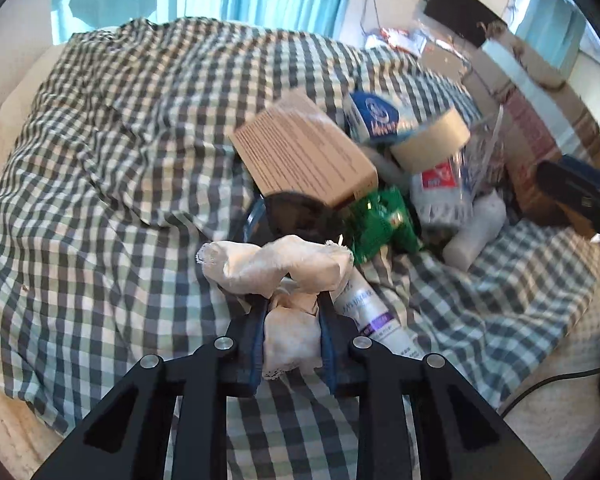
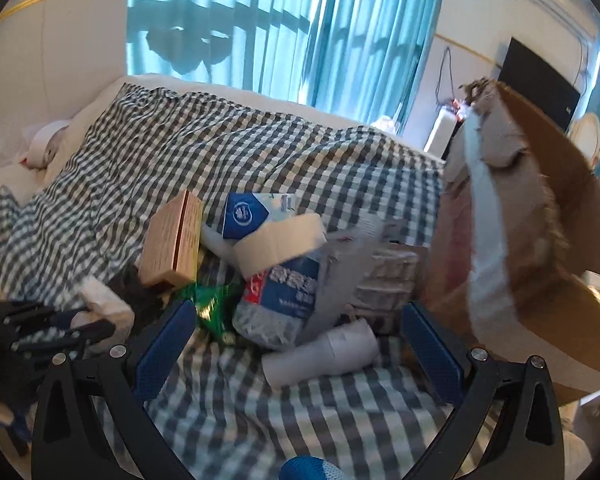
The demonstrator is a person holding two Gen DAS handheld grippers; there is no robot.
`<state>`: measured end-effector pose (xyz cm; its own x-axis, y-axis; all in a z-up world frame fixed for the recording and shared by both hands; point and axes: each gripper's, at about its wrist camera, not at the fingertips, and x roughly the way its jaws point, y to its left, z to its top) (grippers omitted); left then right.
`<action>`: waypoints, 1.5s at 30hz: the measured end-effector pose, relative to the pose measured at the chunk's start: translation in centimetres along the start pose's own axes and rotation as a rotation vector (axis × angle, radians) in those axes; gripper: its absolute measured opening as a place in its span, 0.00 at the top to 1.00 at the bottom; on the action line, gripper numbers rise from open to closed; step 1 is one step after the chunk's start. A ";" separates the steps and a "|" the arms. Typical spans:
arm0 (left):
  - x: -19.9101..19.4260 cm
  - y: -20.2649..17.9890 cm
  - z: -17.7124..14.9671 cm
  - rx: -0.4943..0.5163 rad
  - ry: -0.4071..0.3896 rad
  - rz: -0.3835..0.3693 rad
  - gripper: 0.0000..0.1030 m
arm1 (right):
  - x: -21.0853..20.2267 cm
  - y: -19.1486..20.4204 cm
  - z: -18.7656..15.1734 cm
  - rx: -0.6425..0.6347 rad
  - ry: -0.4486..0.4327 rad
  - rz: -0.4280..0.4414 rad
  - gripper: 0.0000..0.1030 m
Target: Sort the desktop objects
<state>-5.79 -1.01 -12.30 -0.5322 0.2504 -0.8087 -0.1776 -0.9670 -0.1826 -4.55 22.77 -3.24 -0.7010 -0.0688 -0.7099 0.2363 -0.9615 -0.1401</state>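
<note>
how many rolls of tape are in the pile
1: the tape roll leans atop the pile, against the blue-labelled pack. Others may be buried underneath.

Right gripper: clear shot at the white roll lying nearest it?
Probably yes. The right gripper is open, its fingers straddle the white roll on the checked cloth, and nothing lies between.

Checked cloth [image 1: 100,140] in dark grey, pale green and white; curtains [image 2: 300,32] bright turquoise; small box [image 1: 304,152] tan. Tape roll [image 2: 280,240] beige; wrapper [image 1: 380,220] shiny green; gripper pads [image 2: 432,356] blue.
</note>
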 end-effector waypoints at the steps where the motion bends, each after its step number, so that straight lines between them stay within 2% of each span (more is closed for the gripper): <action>1: -0.3 0.3 0.2 -0.008 -0.011 0.006 0.77 | 0.8 0.4 0.4 -0.013 0.002 -0.002 0.00; 4: -0.6 0.5 0.2 0.002 -0.025 0.004 0.77 | 2.9 1.9 1.6 -0.108 0.005 -0.016 0.01; 7: 0.3 0.4 0.3 0.019 -0.005 0.005 0.77 | 4.8 3.4 2.9 -0.226 0.017 -0.038 0.01; 11: 1.1 0.3 0.8 0.026 -0.001 -0.001 0.77 | 6.9 3.8 3.8 -0.278 0.041 -0.065 0.01; 16: 2.8 0.7 1.4 0.028 0.020 -0.048 0.77 | 9.9 3.9 3.7 -0.320 0.071 -0.124 0.04; 17: 3.0 0.8 1.4 0.028 0.024 -0.050 0.77 | 10.1 4.0 3.7 -0.319 0.072 -0.119 0.07; 19: 3.2 1.1 1.4 0.016 0.024 -0.065 0.78 | 10.1 3.8 3.5 -0.301 0.085 -0.081 0.19; 20: 3.0 1.1 1.4 0.010 0.020 -0.068 0.81 | 9.9 3.8 3.5 -0.301 0.087 -0.070 0.20; 24: 1.8 1.6 1.6 -0.014 -0.006 -0.076 0.82 | 8.6 3.8 3.3 -0.294 0.085 -0.054 0.20; 31: -1.4 1.9 1.3 -0.045 -0.059 -0.089 0.83 | 4.1 3.9 3.2 -0.243 0.044 -0.002 0.21; 39: -4.5 2.2 1.7 -0.067 -0.133 -0.090 0.83 | 0.2 3.3 2.6 -0.169 0.038 0.046 0.21; 45: -6.4 1.1 2.1 -0.031 -0.186 -0.069 0.83 | -4.1 1.8 3.3 -0.119 -0.026 0.066 0.22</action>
<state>-4.37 -3.53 -6.16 -0.6637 0.3180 -0.6770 -0.1950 -0.9474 -0.2539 -3.47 20.44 1.76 -0.6981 -0.1395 -0.7023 0.3599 -0.9163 -0.1756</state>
